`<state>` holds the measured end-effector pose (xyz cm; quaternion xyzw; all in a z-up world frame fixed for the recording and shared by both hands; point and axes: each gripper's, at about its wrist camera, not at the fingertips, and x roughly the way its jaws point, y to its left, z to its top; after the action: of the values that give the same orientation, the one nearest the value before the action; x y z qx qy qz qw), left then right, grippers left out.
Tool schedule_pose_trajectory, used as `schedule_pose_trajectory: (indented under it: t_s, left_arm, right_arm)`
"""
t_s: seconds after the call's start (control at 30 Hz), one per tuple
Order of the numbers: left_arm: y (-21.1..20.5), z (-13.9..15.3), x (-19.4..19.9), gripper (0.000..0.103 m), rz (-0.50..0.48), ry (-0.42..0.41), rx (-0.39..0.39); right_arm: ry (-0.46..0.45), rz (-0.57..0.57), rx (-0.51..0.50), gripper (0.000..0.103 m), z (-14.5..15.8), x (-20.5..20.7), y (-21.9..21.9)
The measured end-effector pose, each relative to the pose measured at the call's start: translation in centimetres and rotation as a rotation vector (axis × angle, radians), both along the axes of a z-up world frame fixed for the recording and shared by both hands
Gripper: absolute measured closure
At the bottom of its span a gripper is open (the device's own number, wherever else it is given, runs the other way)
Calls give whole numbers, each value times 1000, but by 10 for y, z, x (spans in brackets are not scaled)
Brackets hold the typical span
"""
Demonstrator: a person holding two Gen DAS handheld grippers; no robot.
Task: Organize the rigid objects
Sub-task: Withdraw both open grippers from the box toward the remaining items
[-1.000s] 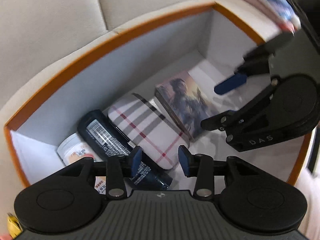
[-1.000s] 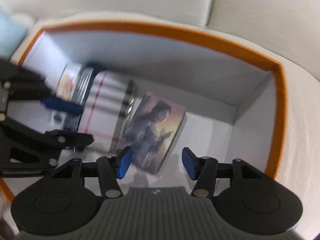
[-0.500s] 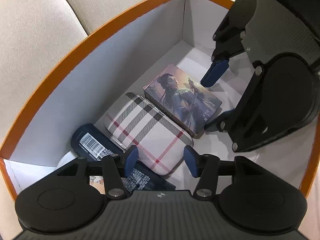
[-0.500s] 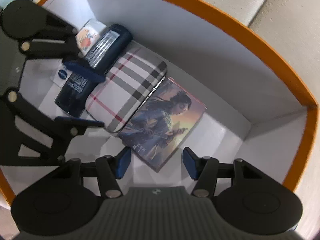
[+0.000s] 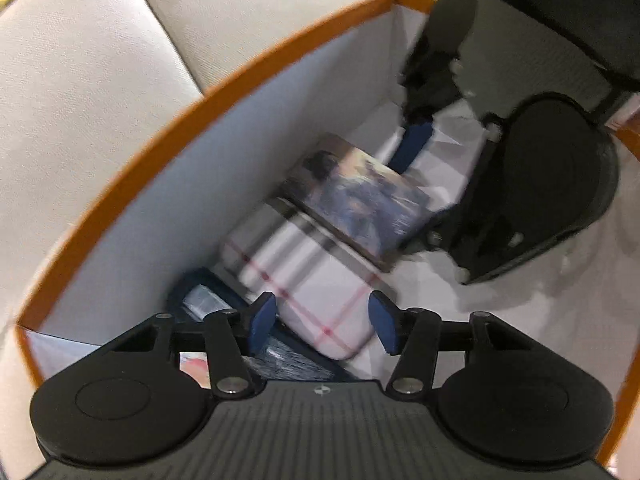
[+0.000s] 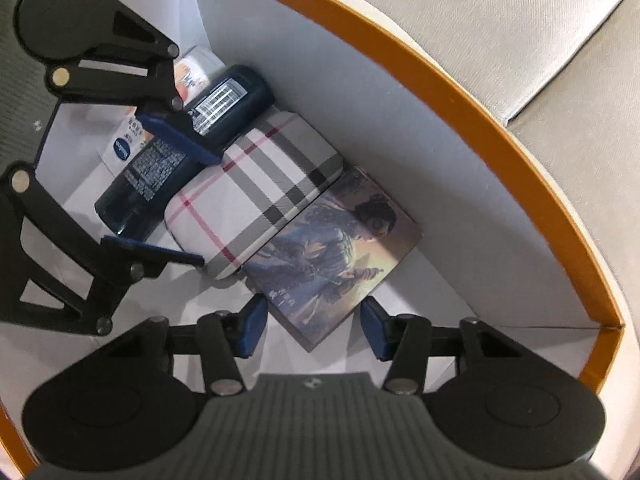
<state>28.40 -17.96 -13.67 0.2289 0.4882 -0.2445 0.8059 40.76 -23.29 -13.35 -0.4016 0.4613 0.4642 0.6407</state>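
Note:
An orange-rimmed white box [image 5: 160,148] [image 6: 500,128] holds a row of items along its back wall: a dark blue bottle [image 6: 216,116] [image 5: 188,292], a plaid case [image 6: 256,196] [image 5: 304,280] and a flat picture box [image 6: 336,252] [image 5: 356,196]. My left gripper [image 5: 322,324] [image 6: 202,206] hovers over the near end of the plaid case. Its jaws are closing, with the pads clear of the case. My right gripper [image 6: 313,328] [image 5: 420,188] straddles a corner of the picture box, jaws closing, pads not touching it.
A white jar [image 6: 192,72] and a white tube [image 6: 120,148] lie beyond the bottle at the box's end. The box stands on beige sofa cushions [image 5: 80,100] [image 6: 520,20]. Bare white floor [image 6: 500,344] shows in the box on the picture box's far side.
The right gripper has rolled and settled over the picture box's corner. The left gripper's jaws stand wider than a second ago, and its view has swung slightly and blurred.

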Motion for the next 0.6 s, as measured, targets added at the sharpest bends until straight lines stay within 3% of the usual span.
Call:
schedule_pose_trajectory:
  t_s: [0.13, 0.37, 0.6]
  left_arm:
    - [9, 5, 7, 43, 29, -16, 0]
    - [33, 32, 2, 43, 91, 12, -139]
    - [49, 71, -25, 44, 148, -16, -239]
  right_arm:
    - [-2, -4, 4, 50, 1, 0, -9]
    - [-1, -46, 22, 49, 16, -7, -26]
    - [-24, -187, 116, 40, 51, -31, -53]
